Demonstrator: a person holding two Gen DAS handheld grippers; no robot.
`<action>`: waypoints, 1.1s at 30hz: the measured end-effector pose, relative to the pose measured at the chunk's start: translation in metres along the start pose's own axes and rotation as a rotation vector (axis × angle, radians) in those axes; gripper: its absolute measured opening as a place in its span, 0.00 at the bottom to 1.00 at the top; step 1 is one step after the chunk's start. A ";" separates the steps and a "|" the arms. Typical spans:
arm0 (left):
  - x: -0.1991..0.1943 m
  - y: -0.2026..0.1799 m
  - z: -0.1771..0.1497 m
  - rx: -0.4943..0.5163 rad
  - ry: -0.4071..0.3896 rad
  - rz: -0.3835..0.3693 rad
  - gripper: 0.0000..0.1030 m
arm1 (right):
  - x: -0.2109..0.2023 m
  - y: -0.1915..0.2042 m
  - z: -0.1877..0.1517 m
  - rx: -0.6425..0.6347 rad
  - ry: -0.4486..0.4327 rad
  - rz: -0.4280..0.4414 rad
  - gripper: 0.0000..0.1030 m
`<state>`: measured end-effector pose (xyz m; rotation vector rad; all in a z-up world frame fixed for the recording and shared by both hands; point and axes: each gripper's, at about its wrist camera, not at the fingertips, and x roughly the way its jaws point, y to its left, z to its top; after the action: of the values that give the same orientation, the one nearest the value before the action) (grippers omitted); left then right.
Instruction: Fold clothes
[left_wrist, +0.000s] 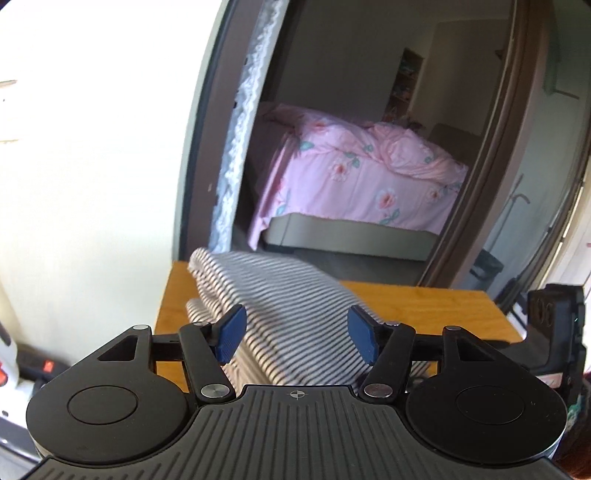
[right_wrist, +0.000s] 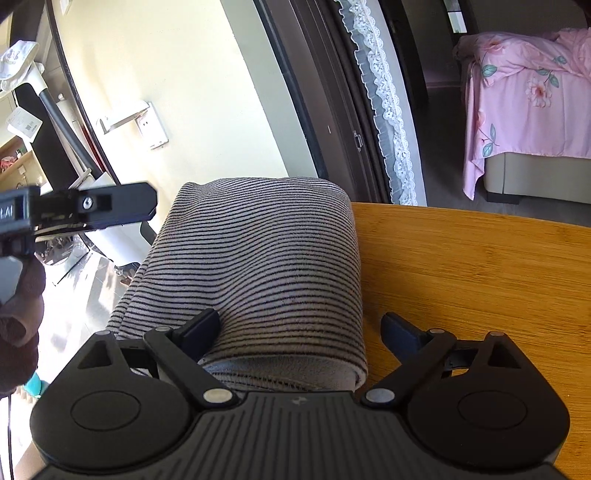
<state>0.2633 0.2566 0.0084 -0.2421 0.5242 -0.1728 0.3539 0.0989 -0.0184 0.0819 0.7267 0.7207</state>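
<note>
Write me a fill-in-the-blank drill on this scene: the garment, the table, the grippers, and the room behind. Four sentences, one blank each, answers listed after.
1. The folded garment has a pattern of thin dark ____.
2. It lies on a ____ table.
3. The fingers of the left gripper and the right gripper are spread ____, clamping nothing.
4. Through the doorway, the bed's floral cover is ____ in colour.

Missing words: stripes; wooden; open; pink
</note>
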 end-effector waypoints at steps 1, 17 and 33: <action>0.009 0.001 0.004 -0.003 0.015 -0.020 0.66 | -0.002 0.003 -0.001 -0.026 -0.001 -0.008 0.91; 0.050 0.027 -0.012 -0.053 0.054 -0.044 0.67 | -0.024 0.083 -0.003 -0.341 -0.088 -0.038 0.63; 0.048 0.000 -0.014 0.108 0.069 0.035 0.77 | -0.025 -0.020 0.001 0.199 -0.041 0.049 0.87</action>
<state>0.2972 0.2438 -0.0258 -0.1217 0.5855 -0.1749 0.3533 0.0681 -0.0096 0.2960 0.7581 0.6893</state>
